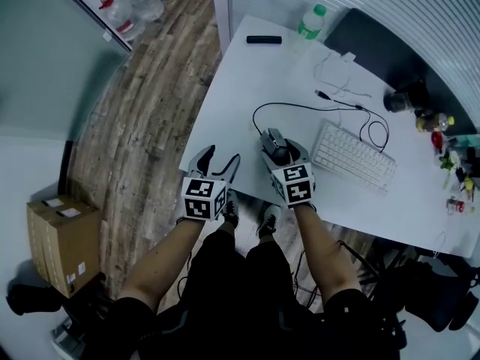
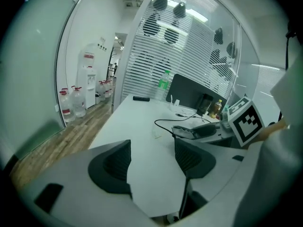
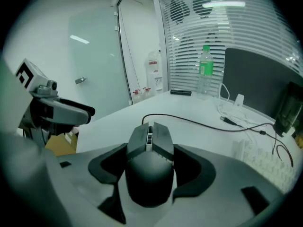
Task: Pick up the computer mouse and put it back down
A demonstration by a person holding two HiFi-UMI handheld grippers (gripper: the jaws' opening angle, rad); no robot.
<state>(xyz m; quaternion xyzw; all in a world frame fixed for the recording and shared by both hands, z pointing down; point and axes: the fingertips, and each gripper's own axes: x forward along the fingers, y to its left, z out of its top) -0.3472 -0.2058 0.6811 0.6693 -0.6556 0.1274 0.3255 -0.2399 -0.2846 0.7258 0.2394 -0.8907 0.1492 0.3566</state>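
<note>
A black wired computer mouse (image 1: 274, 142) (image 3: 149, 167) rests on the white desk (image 1: 240, 88) near its front edge, its cable (image 1: 300, 107) looping off toward the back. My right gripper (image 1: 281, 148) (image 3: 151, 168) straddles the mouse, and both pads meet its sides. To its left, my left gripper (image 1: 220, 163) (image 2: 154, 162) hovers open over the desk's front edge with only bare desk between its fingers. From the left gripper view the mouse (image 2: 194, 131) shows at the right, inside the other gripper.
A white keyboard (image 1: 352, 156) lies just right of the mouse. A green-capped bottle (image 1: 310, 22), a black remote (image 1: 264, 40) and a dark screen (image 1: 382, 47) stand at the back. Small bottles and clutter (image 1: 450, 156) crowd the right end. Cardboard boxes (image 1: 64, 235) sit on the floor at left.
</note>
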